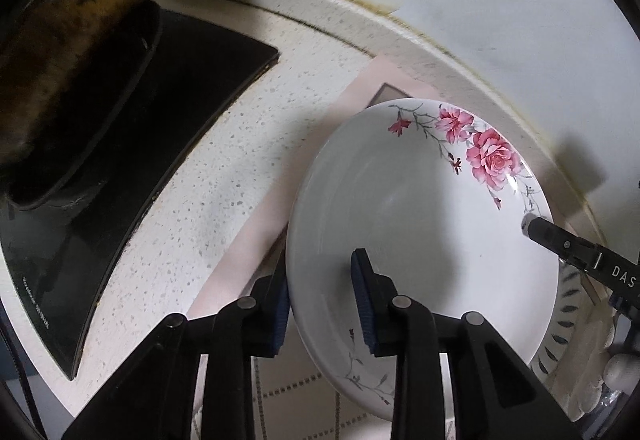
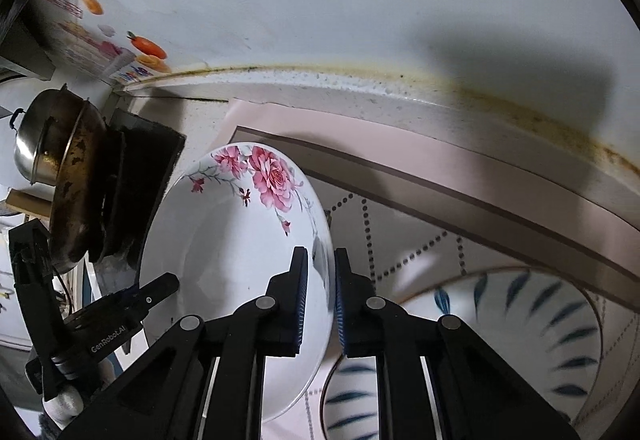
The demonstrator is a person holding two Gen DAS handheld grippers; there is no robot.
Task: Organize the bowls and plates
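1. Left wrist view: the left gripper [image 1: 324, 308] pinches the near rim of the rose plate [image 1: 408, 207], lifted over the pink mat [image 1: 256, 232].
2. The right gripper [image 2: 321, 296] pinches its opposite rim, above the blue-leaf plate [image 2: 560, 336].

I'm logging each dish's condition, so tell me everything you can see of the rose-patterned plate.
The rose-patterned plate is a deep, glossy white dish, ceramic by its look, with pink roses and grey stems along one side of the rim and a thin grey sprig opposite. No chips or food show. It is tilted, lifted above the pink mat and the blue-leaf plate. The left gripper and the right gripper each straddle its rim on opposite sides, one finger inside and one outside.
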